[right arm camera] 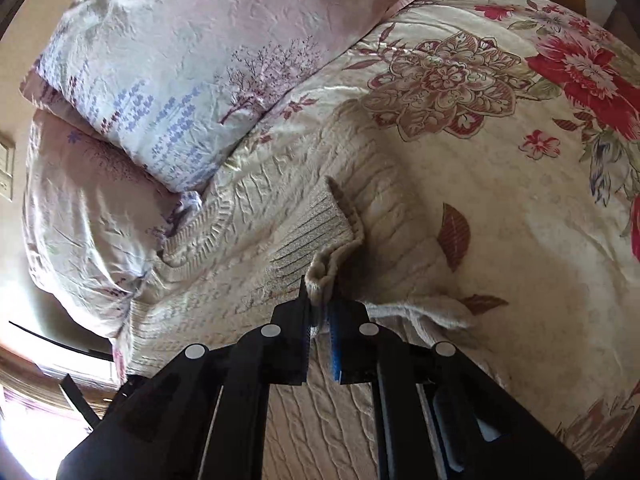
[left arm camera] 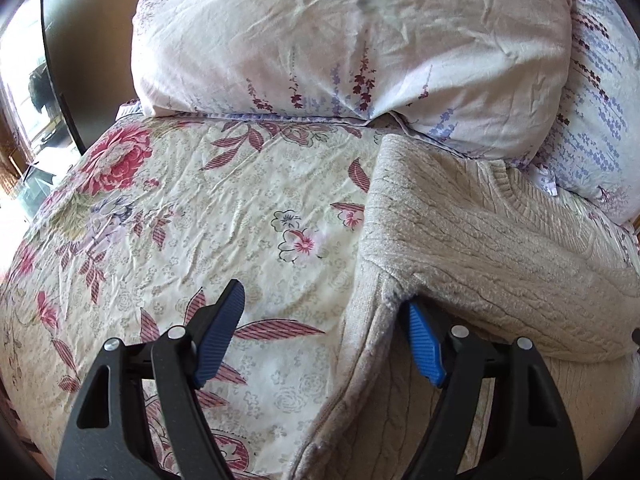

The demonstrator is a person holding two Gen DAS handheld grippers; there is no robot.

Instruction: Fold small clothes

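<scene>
cream cable-knit sweater (left arm camera: 480, 240) lies on the floral bedspread (left arm camera: 224, 208), its neck end touching the pillows (left arm camera: 340, 40) at the head edge of the bed. one sleeve is folded across the body. right gripper (right arm camera: 320, 316): jaws clenched on the ribbed cuff (right arm camera: 328, 248), lifted off the body. left gripper (left arm camera: 324, 328): jaws released, spread wide; one pad (left arm camera: 424, 344) tucked under the sweater's side fold, the other over bare bedspread.
</scene>
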